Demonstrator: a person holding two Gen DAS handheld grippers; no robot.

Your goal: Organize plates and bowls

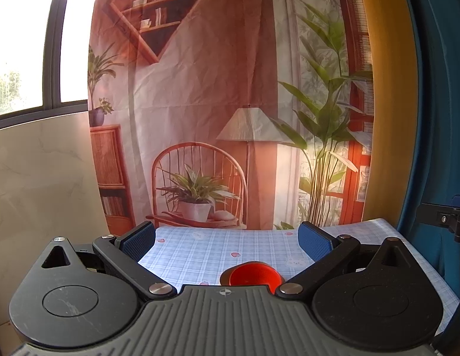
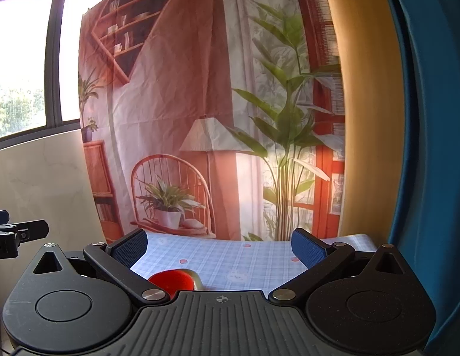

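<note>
A: Left gripper (image 1: 227, 237) first: how do the jaws stand?
B: Spread wide, nothing between them. The red bowl (image 1: 253, 274) sits on the checked tablecloth (image 1: 200, 255), below the gap, nearer the right jaw.
A: Right gripper (image 2: 219, 244)?
B: Released too; the bowl lies low, by its left jaw.

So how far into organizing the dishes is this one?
Nothing looks done. Both the left gripper and right gripper are open and empty above the checked tablecloth. The red bowl sits untouched; something pale shows beside it. All sorting remains.
</note>
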